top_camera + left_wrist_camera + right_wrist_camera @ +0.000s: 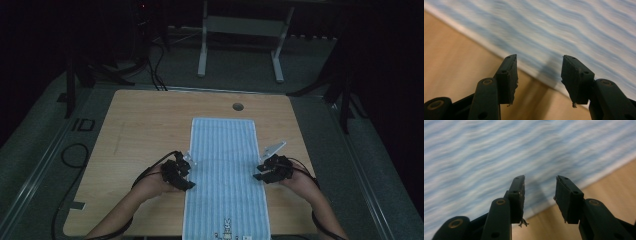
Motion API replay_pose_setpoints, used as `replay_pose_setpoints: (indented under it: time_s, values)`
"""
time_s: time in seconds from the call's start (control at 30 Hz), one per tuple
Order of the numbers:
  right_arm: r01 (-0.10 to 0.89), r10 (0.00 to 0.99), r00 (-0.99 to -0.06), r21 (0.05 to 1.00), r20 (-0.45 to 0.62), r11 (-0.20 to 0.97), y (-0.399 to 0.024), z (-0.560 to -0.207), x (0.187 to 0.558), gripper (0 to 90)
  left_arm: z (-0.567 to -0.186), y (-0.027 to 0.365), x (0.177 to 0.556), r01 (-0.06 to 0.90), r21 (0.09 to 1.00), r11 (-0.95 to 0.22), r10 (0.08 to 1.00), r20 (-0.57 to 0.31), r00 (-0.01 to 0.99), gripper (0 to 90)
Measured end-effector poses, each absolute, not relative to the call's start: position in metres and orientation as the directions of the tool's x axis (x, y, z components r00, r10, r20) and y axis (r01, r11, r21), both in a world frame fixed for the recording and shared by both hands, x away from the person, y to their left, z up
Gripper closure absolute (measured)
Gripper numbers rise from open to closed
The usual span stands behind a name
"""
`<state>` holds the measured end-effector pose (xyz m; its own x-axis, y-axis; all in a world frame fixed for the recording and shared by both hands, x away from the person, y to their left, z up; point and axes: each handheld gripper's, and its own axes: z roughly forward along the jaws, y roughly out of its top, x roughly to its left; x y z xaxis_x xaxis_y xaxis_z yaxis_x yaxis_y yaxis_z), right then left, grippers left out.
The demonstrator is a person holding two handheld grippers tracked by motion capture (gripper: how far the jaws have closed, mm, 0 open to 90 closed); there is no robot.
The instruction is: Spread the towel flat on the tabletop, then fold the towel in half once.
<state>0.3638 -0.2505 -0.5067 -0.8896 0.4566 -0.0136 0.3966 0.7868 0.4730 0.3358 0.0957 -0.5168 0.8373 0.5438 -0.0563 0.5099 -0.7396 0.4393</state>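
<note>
A: Start at the left gripper (537,72). What are the tips doing?

B: In the left gripper view its two black jaws stand partly apart at the bottom of the frame, with nothing between them. Past the gap lies the edge of the blue-and-white striped towel (574,30), which fills the upper right; bare wood of the table (454,65) takes the lower left.

A: And the right gripper (540,192)?

B: Much the same. In the right gripper view the jaws are partly open and empty, with a few loose threads hanging off the left pad (520,202). The towel (499,152) runs across the upper left, and the table (609,185) shows at the lower right.

A: Where does that put them from above?

B: In the high view the left gripper (187,172) sits at the towel's left edge, a little below centre, and the right gripper (260,172) at its right edge, level with it. Whether the tips touch the cloth I cannot tell.

A: The towel itself?

B: The towel (225,165) lies flat as a long strip from the middle of the table (145,125) down to its near edge, with a small printed figure at the bottom end. A hand and forearm come up from the bottom of the frame behind each gripper.
</note>
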Motion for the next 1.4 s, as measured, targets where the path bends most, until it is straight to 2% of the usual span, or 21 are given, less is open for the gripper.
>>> replay_pose_setpoints:
  time_s: [0.23, 0.6, 0.93, 1.07, 1.1, 1.17, 1.23, 1.4]
  values:
    - [0.457, 0.520, -0.853, 0.436, -0.030, 0.775, -0.256, -0.507, 0.400, 58.6, -0.512, 0.094, 0.364, 0.531, 0.422, -0.735, 0.575, -0.027, 0.818, 47.1]
    - [0.493, 0.575, -0.817, 0.474, -0.034, 0.729, -0.250, -0.506, 0.447, 55.5, -0.509, 0.096, 0.418, 0.541, 0.506, -0.672, 0.612, -0.032, 0.790, 45.1]
    - [0.523, 0.586, -0.809, 0.409, -0.038, 0.748, -0.241, -0.521, 0.473, 56.6, -0.531, 0.086, 0.435, 0.532, 0.471, -0.703, 0.589, -0.033, 0.808, 45.1]
    - [0.523, 0.578, -0.816, 0.395, -0.024, 0.755, -0.238, -0.524, 0.472, 64.0, -0.533, 0.084, 0.434, 0.515, 0.482, -0.709, 0.582, -0.012, 0.813, 45.7]
    - [0.529, 0.579, -0.816, 0.395, -0.008, 0.751, -0.239, -0.524, 0.473, 68.8, -0.533, 0.084, 0.433, 0.509, 0.482, -0.713, 0.578, -0.006, 0.816, 45.9]
    - [0.528, 0.573, -0.820, 0.395, 0.005, 0.752, -0.239, -0.524, 0.472, 78.5, -0.533, 0.084, 0.432, 0.504, 0.491, -0.711, 0.571, -0.015, 0.821, 51.1]
    - [0.525, 0.567, -0.824, 0.390, 0.011, 0.756, -0.238, -0.524, 0.472, 84.1, -0.532, 0.083, 0.431, 0.494, 0.488, -0.719, 0.559, -0.015, 0.829, 57.6]
    - [0.518, 0.566, -0.824, 0.373, -0.026, 0.770, -0.233, -0.523, 0.472, 87.0, -0.530, 0.079, 0.433, 0.507, 0.478, -0.718, 0.570, -0.015, 0.822, 82.5]
